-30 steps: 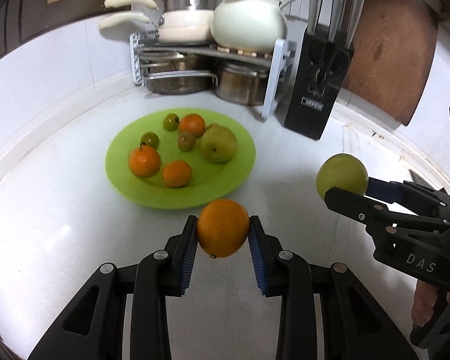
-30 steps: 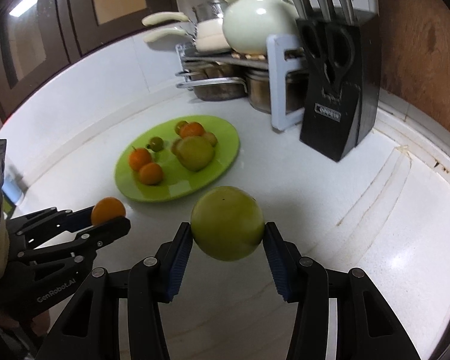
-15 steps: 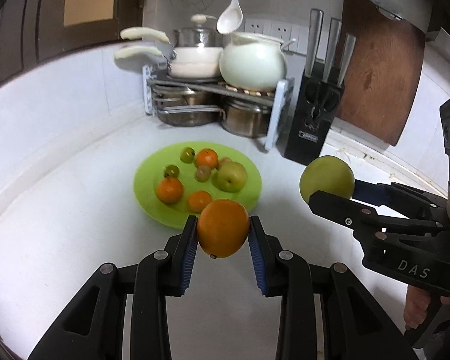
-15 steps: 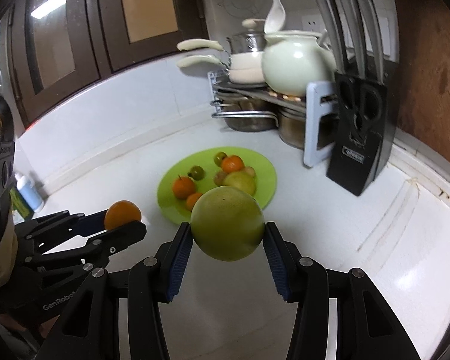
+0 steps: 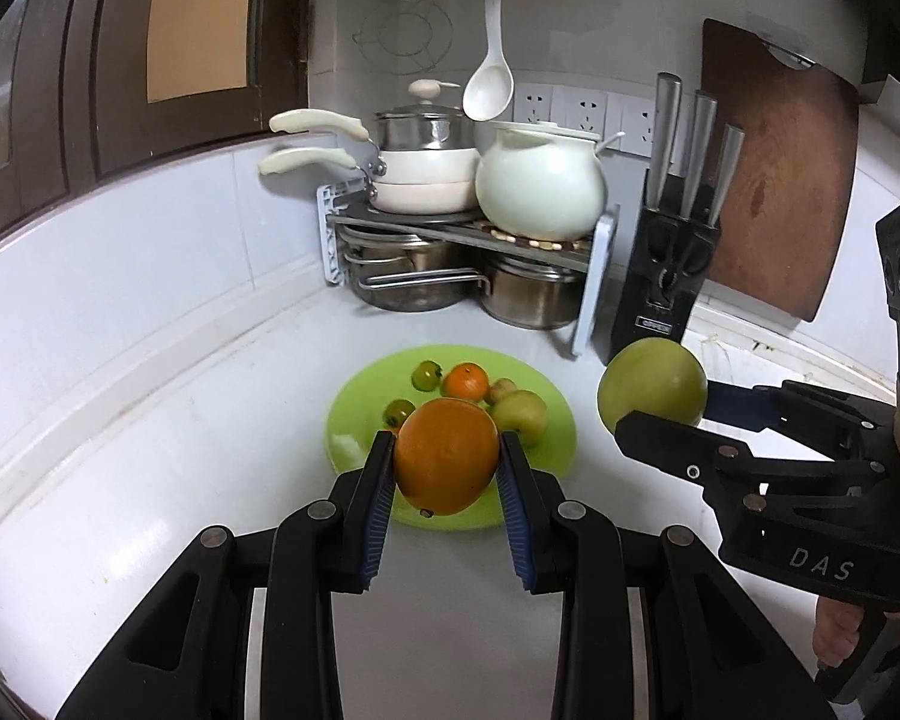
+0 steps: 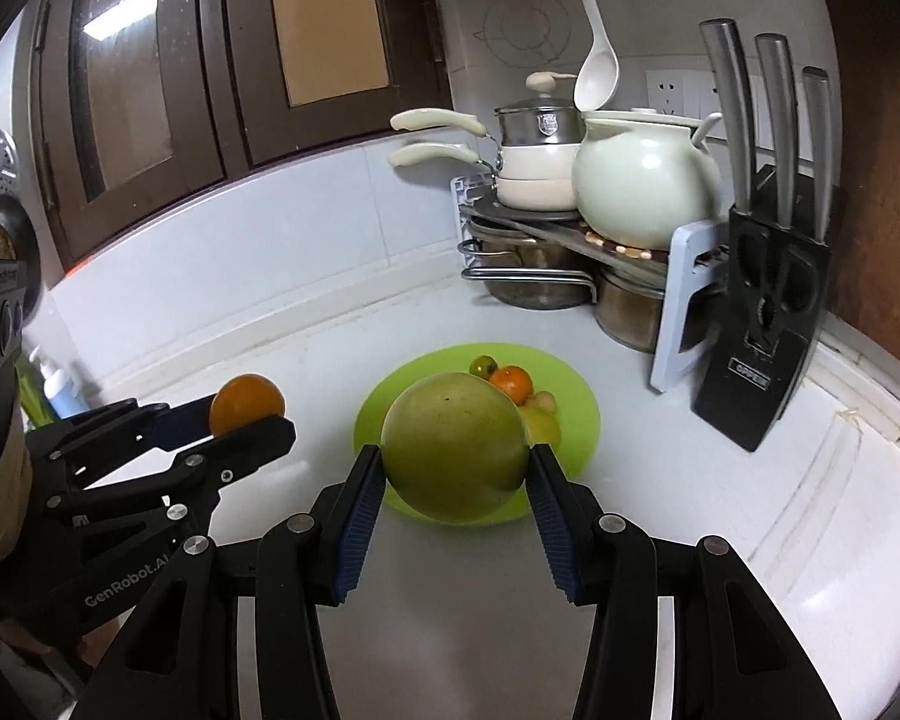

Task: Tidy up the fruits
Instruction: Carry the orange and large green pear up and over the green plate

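My left gripper is shut on an orange, held in the air in front of the green plate. To its right my right gripper is shut on a large green fruit; that fruit and the right gripper also show in the left wrist view. In the right wrist view, the left gripper holds the orange at the left. On the plate lie several small fruits, among them a tangerine and a green apple.
A pot rack with pans and a white pot stands in the back corner. A black knife block and a wooden cutting board are to its right. A soap bottle stands at the far left.
Both grippers rose and drew back from the plate with their fruits still held. The plate now looks smaller and sits partly behind each held fruit.
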A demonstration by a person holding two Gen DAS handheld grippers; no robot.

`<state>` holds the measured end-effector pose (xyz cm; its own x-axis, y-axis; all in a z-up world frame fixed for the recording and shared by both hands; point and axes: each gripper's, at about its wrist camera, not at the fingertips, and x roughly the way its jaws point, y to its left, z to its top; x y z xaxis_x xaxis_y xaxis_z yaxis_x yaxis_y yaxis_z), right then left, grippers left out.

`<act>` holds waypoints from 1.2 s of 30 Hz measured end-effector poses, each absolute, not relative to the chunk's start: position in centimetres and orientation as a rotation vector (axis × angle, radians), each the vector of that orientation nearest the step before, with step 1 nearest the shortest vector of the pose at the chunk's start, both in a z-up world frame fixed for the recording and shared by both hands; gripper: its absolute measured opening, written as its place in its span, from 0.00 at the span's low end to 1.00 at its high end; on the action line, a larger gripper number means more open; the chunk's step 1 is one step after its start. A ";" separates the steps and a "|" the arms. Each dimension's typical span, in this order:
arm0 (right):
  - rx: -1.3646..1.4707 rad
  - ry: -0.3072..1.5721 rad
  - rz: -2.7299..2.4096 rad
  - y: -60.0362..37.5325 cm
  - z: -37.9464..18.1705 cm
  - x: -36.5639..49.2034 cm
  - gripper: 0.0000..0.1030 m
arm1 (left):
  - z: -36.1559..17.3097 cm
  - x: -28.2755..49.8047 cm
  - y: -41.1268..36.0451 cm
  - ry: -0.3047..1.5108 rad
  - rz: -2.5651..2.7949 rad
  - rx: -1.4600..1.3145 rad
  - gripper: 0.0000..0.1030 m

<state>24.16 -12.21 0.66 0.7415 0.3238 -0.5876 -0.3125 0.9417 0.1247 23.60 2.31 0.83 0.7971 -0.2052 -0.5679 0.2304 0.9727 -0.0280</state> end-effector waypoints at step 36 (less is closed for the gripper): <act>-0.022 0.802 0.313 -7.8 -5.4 35.4 0.48 | -5.3 37.5 5.0 0.750 -0.278 0.117 0.32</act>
